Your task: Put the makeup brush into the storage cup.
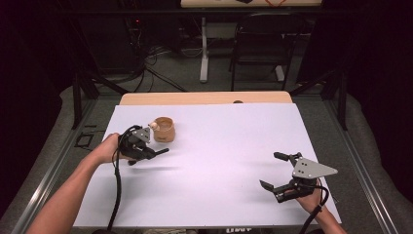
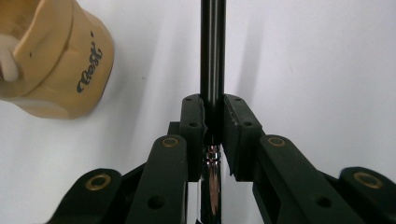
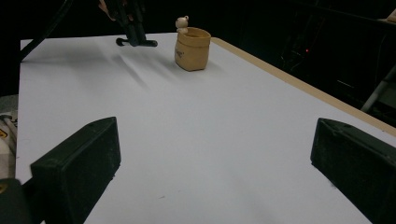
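My left gripper (image 1: 155, 152) hovers just above the white table, left of centre, shut on a thin black pen (image 1: 162, 150) that points right. In the left gripper view the jaws (image 2: 213, 105) pinch the pen (image 2: 213, 46) where the black barrel meets a chrome section. A tan wooden cup (image 1: 164, 129) with a small pale figure on its rim stands upright just behind that gripper, seen close by in the left gripper view (image 2: 60, 60). My right gripper (image 1: 270, 170) rests low at the near right, open, with nothing between its pads (image 3: 77, 161).
A white sheet (image 1: 219, 161) covers the table, with a bare wooden strip (image 1: 204, 98) along the far edge. In the right gripper view the cup (image 3: 192, 49) stands far off beside the left gripper (image 3: 135, 37). A black chair (image 1: 258, 44) and cables lie beyond the table.
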`<move>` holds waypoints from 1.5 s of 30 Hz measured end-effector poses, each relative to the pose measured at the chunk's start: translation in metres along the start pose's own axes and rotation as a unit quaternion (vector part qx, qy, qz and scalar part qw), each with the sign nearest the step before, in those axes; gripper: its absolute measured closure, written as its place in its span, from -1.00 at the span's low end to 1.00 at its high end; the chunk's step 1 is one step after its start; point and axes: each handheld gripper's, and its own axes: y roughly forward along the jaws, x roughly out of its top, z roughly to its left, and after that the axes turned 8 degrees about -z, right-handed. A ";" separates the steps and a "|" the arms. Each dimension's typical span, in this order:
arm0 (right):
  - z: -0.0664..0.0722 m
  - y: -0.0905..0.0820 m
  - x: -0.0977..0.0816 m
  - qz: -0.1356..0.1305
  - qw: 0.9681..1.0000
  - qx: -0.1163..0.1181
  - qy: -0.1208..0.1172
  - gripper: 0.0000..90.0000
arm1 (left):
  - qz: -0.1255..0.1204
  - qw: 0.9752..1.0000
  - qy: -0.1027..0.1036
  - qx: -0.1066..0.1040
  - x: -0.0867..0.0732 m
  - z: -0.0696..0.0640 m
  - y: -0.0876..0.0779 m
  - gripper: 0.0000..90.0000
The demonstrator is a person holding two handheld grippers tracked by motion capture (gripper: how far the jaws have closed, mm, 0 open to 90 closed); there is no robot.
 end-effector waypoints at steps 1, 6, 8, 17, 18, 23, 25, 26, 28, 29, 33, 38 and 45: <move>0.000 0.000 0.000 0.000 1.000 0.000 0.000 -0.98 | -0.003 1.000 -0.001 0.000 0.001 -0.001 0.000 0.75; 0.000 0.001 0.000 0.002 1.000 0.000 0.000 -0.98 | -0.025 1.000 -0.003 -0.003 0.008 -0.008 -0.003 0.75; 0.000 0.001 0.000 0.001 1.000 0.000 0.001 -0.97 | -0.029 1.000 -0.003 -0.002 0.009 -0.009 -0.003 0.75; 0.000 0.003 0.000 0.012 1.000 0.000 0.000 -0.97 | -0.074 0.997 -0.010 0.002 0.017 -0.021 -0.004 0.75; 0.000 0.003 0.000 0.012 1.000 0.000 0.000 -0.97 | -0.078 0.997 -0.011 0.001 0.018 -0.023 -0.004 0.75; 0.000 0.004 -0.001 0.014 1.000 0.001 0.001 -0.97 | -0.086 0.996 -0.010 0.003 0.021 -0.030 -0.002 0.75; 0.001 0.004 -0.001 0.016 1.000 0.001 0.001 -0.97 | -0.092 0.996 -0.009 0.005 0.023 -0.034 0.000 0.75; 0.001 0.004 -0.001 0.017 1.000 0.001 0.000 -0.97 | -0.089 0.996 -0.009 0.000 0.024 -0.035 0.000 0.75; 0.001 0.004 0.000 0.019 1.000 0.001 0.001 -0.97 | -0.084 0.996 -0.005 0.000 0.027 -0.039 0.002 0.75; 0.001 0.004 0.000 0.020 1.000 0.002 0.000 -0.97 | -0.083 0.997 -0.004 0.000 0.028 -0.041 0.004 0.75; 0.002 0.005 0.000 0.022 1.000 0.003 -0.001 -0.97 | -0.076 0.997 0.003 -0.003 0.035 -0.046 0.007 0.75; 0.002 0.005 0.000 0.026 1.000 0.004 -0.002 -0.97 | -0.068 0.998 0.008 -0.013 0.043 -0.051 0.011 0.75; 0.002 0.007 -0.001 0.032 0.999 0.005 -0.003 -0.97 | -0.060 0.998 0.018 -0.022 0.055 -0.056 0.020 0.75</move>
